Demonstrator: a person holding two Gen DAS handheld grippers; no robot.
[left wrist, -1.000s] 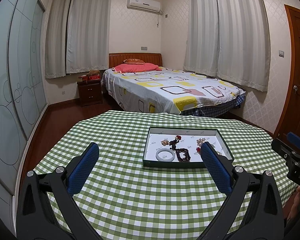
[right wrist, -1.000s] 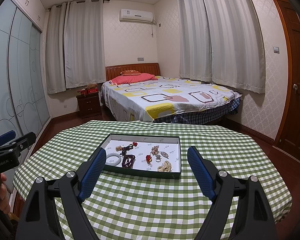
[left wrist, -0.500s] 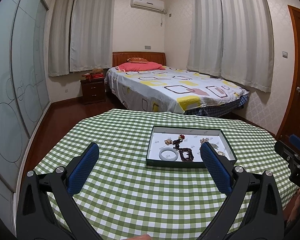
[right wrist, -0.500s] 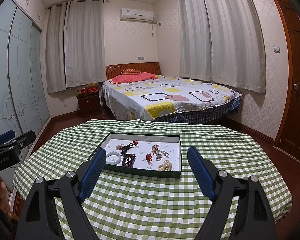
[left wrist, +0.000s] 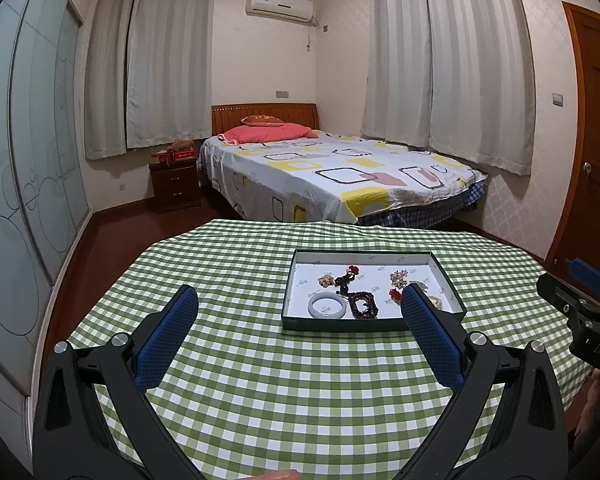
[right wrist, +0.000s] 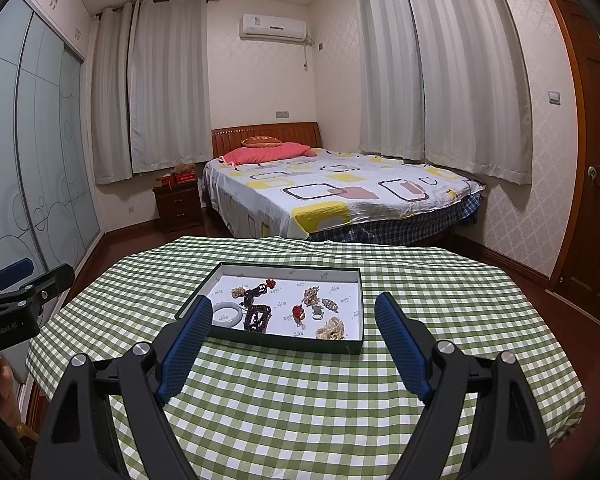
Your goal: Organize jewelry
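Left gripper (left wrist: 298, 300) & right gripper (right wrist: 294, 307) held w/ jaws spread wide, nothing gripped; bracelet (right wrist: 228, 313) seen in tray (right wrist: 268, 339).

1. The worktop (left wrist: 260, 380) is covered edge to edge by a green-and-white checked cloth (right wrist: 300, 400) that hangs over its rim.
2. Directly on the cloth lies one shallow dark-green tray (left wrist: 370, 323) with a white floor, set toward the far half.
3. The tray (right wrist: 276, 339) sits flat, slightly skewed to the worktop's near edge.
4. A pale sliver at the near edge in the left wrist view may be a fingertip; too little shows.
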